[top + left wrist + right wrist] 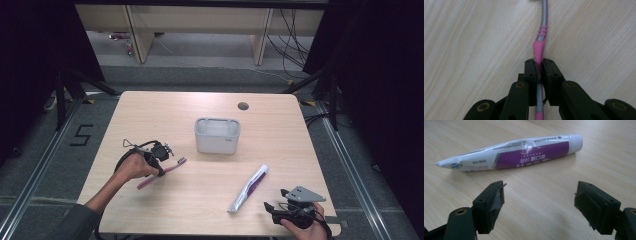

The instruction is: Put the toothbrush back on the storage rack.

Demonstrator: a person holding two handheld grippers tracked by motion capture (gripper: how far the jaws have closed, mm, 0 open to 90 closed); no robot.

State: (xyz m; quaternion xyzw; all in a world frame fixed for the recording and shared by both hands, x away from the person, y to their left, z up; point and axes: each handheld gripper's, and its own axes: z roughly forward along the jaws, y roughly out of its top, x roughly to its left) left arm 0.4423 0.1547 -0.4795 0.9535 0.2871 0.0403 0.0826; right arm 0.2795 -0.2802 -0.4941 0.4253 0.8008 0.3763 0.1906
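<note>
While the right gripper [272, 209] rests at the near right corner of the table [150, 112], its jaws stand spread wide with nothing between them. Seen in the right gripper view, the right gripper [539, 195] faces the toothpaste tube [514, 153], which lies flat on the wood just beyond the jaw tips and apart from them, its crimped end to the left in that view and its cap end to the right. From the high view, the toothpaste tube [249, 188] lies at a slant just left of and beyond that gripper. Farther left, the left gripper [165, 152] is pressed together on the handle of a pink toothbrush [167, 170], whose head points towards the middle of the table. In the left gripper view, the left gripper [538, 68] pinches the toothbrush [538, 48] at its pink grip, low against the tabletop. Beyond both, near the table's centre, stands a grey box [217, 142], open at the top and well apart from either gripper.
</note>
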